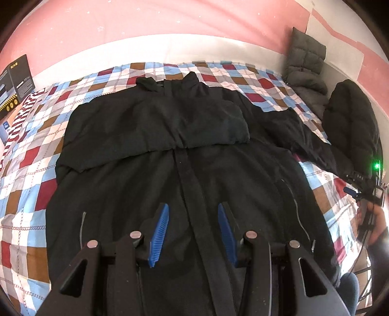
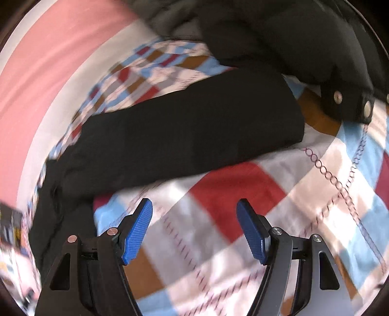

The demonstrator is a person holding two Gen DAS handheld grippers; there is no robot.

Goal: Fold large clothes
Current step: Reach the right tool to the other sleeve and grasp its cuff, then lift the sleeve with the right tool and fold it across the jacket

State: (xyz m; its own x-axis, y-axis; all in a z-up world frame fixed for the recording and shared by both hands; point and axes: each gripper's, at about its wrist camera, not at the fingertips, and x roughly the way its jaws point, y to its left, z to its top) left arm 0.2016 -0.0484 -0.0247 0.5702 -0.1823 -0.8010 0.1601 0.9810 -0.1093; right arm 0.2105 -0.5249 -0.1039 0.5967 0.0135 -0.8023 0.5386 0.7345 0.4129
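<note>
A large black jacket (image 1: 184, 155) lies flat, front up, on the checked bedspread (image 1: 31, 170). One sleeve is folded across its chest; the other sleeve (image 1: 299, 131) stretches out to the right. My left gripper (image 1: 193, 209) is open and empty, hovering over the jacket's lower front by the zip strip. My right gripper (image 2: 194, 204) is open and empty, low over the bedspread (image 2: 218, 218), just short of the outstretched black sleeve (image 2: 194, 136). It also shows at the right edge of the left wrist view (image 1: 359, 192). The right view is motion-blurred.
A grey quilted garment (image 1: 306, 63) and a black puffy coat (image 1: 350, 121) lie at the bed's far right; the coat's snap-button edge (image 2: 350, 102) lies beyond the sleeve. A dark box (image 1: 14, 82) stands at the left. A pink wall (image 1: 170, 19) runs behind the bed.
</note>
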